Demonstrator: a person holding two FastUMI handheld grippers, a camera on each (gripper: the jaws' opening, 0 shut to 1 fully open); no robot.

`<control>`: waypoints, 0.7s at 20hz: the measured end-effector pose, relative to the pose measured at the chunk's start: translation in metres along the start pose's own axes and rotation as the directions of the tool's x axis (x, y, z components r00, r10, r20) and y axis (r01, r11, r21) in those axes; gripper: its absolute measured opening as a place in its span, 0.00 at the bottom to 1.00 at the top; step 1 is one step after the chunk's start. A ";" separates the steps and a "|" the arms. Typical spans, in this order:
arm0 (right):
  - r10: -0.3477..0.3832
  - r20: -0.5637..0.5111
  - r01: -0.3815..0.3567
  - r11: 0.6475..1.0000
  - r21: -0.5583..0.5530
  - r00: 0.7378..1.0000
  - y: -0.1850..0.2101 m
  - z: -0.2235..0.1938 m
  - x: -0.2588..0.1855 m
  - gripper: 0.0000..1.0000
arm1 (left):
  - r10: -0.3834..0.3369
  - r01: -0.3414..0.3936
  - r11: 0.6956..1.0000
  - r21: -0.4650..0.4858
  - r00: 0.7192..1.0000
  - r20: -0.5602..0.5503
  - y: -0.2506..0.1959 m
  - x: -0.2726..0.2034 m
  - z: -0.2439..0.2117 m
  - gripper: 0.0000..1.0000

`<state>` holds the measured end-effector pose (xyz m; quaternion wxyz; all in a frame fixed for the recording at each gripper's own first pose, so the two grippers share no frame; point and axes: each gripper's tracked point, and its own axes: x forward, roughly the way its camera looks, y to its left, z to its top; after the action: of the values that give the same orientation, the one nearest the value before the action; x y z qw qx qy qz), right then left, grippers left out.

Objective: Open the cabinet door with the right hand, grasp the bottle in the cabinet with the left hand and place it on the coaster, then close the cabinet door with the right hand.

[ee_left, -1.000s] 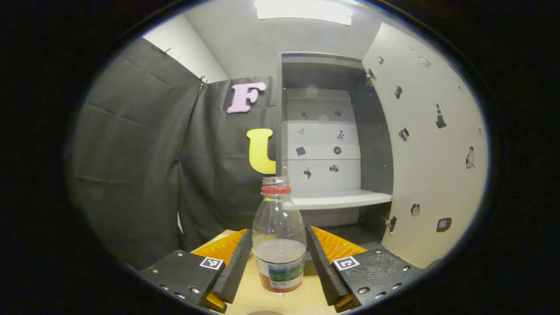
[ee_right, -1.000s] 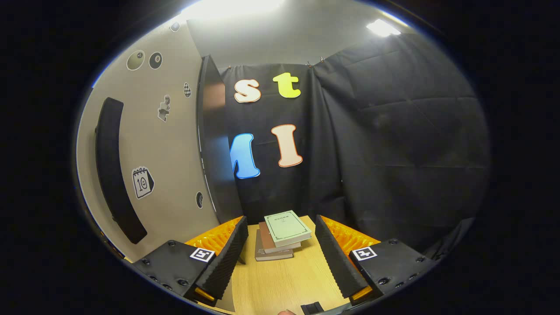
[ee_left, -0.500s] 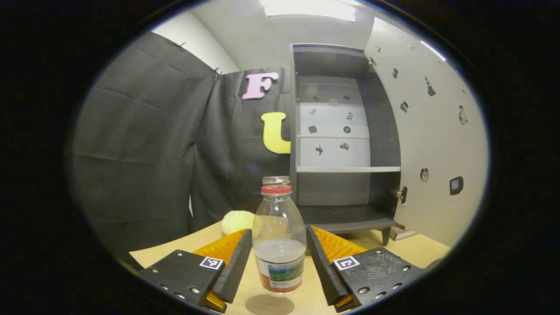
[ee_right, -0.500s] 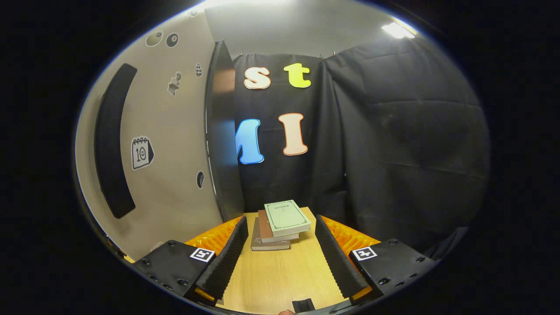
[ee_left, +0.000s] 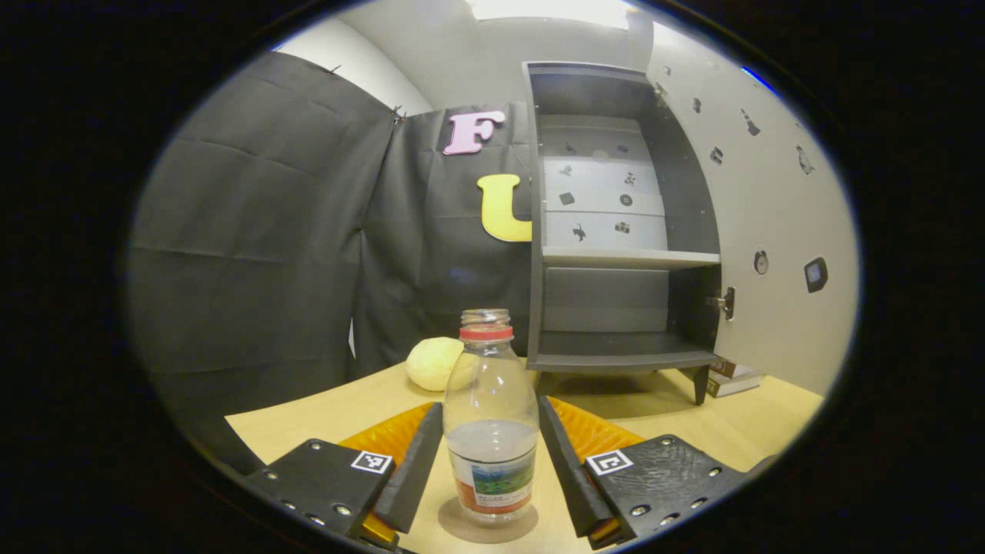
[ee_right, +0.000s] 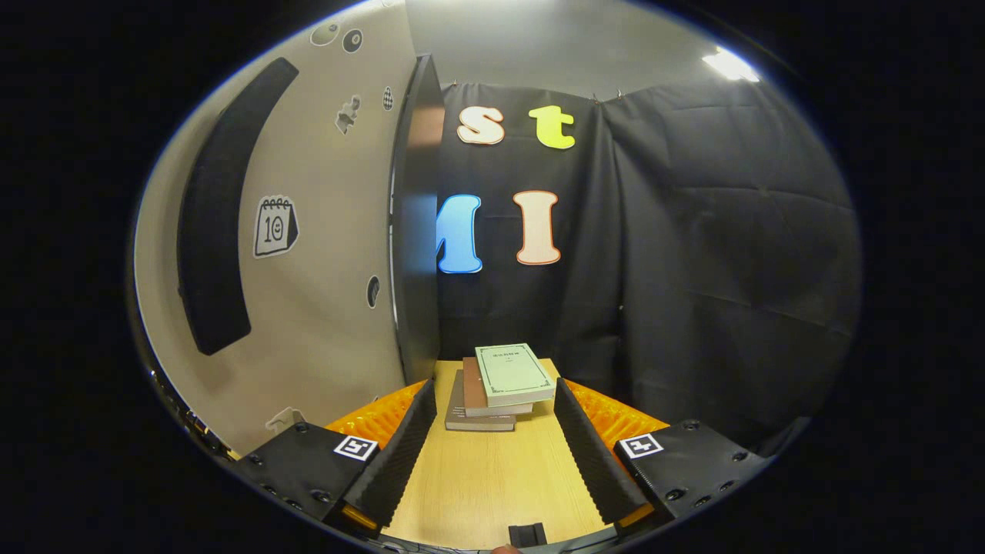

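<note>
Setting: staged recording booth, not a lived-in home. Walls are pinned black cloth [ee_right: 692, 254] below a plain ceiling with panel lights [ee_left: 554, 8]. A small dark cabinet [ee_left: 616, 231] with a sticker-covered pale door [ee_right: 308, 231] stands on a light wood tabletop [ee_right: 492, 477]. Props: stacked books [ee_right: 500, 385], a yellow lump [ee_left: 435, 363].

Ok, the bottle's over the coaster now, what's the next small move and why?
Probably open the left gripper and let go: the bottle stands upright with its base on the coaster, jaws against its sides. The cabinet door is open, so closing it comes after.
</note>
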<state>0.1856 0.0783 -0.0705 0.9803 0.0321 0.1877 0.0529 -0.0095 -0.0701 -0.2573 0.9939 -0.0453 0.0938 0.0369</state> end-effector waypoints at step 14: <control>0.003 -0.002 -0.003 1.000 -0.002 1.000 0.009 -0.006 -0.012 0.94 | 0.007 -0.007 1.000 0.027 1.000 -0.012 0.001 -0.010 -0.016 0.82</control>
<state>0.1714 0.0857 -0.0705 0.9801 0.0312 0.1884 0.0546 -0.0227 -0.0711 -0.2710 0.9937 -0.0316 0.1003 0.0388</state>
